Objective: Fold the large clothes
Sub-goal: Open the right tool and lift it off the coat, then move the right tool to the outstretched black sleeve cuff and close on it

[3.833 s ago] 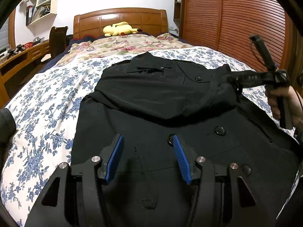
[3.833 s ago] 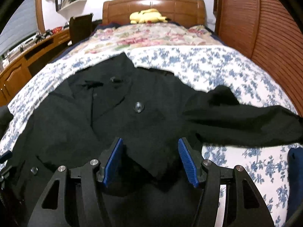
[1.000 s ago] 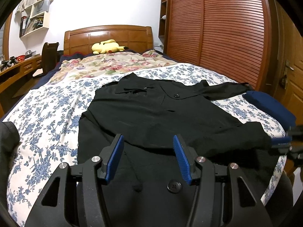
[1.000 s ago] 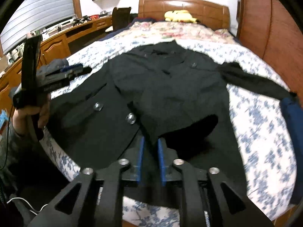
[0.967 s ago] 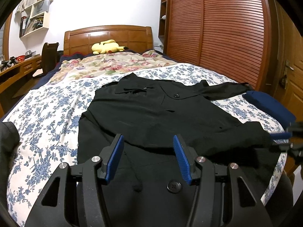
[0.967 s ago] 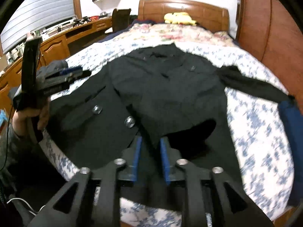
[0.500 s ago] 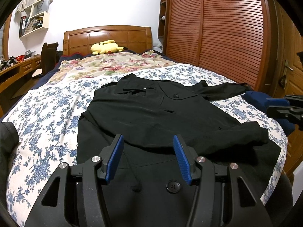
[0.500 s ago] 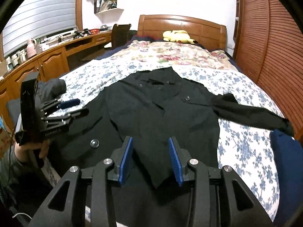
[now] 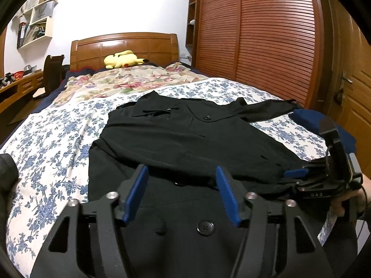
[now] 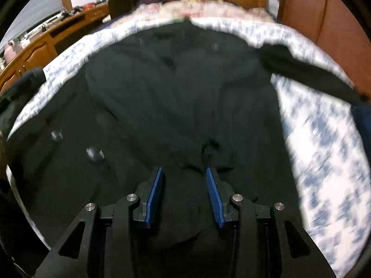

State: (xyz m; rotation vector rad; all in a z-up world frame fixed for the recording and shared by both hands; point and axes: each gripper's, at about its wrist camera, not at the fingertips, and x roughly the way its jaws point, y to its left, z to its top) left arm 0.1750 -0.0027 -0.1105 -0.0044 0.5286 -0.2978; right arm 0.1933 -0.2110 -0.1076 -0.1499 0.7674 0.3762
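Observation:
A large black coat [image 9: 185,139] lies buttons-up on the floral bed; one sleeve is folded across its body, the other sleeve [image 9: 262,110] stretches right. My left gripper [image 9: 182,192] is open and empty above the coat's lower hem. My right gripper [image 10: 184,185] is open and empty, low over the coat [image 10: 174,97] near the folded sleeve's cuff; this view is motion-blurred. In the left wrist view the right gripper [image 9: 299,177] shows at the coat's right edge, jaws apart.
The bed [image 9: 53,139] has a blue floral sheet and wooden headboard. A yellow plush toy [image 9: 121,59] lies by the pillows. A dark blue garment [image 9: 308,118] sits at the bed's right edge. A wardrobe [image 9: 266,34] stands right, a desk [image 10: 34,44] left.
My right gripper let go of the folded sleeve's cuff, opened, rose, then dropped low toward the coat again. The left gripper stayed open and barely moved.

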